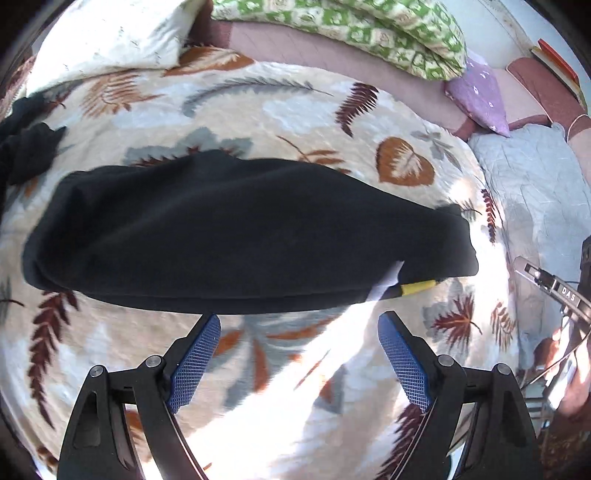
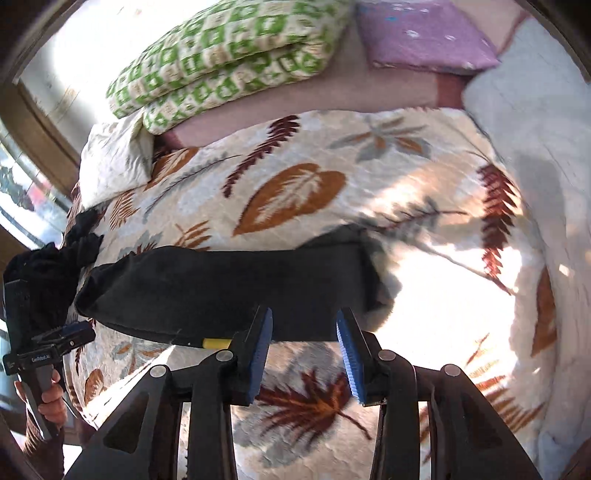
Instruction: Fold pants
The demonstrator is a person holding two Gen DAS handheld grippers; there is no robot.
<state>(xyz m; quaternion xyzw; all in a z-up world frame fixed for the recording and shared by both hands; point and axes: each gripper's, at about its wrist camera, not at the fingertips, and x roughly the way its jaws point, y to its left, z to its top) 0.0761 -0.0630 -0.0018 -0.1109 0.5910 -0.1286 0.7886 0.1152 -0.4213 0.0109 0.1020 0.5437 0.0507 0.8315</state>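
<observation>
Black pants lie folded in a long flat band across a leaf-patterned blanket. A white tag and a yellow label show at their near right edge. My left gripper hovers open above the blanket, just short of the pants' near edge, with nothing between its blue pads. In the right wrist view the same pants stretch left to right, the yellow label at their near edge. My right gripper stands open over the pants' near edge, pads apart from the cloth.
A second dark garment is bunched at the blanket's left edge. A green patterned pillow, a purple pillow and a pale quilt lie beyond. A hand holds the left gripper's handle at the lower left.
</observation>
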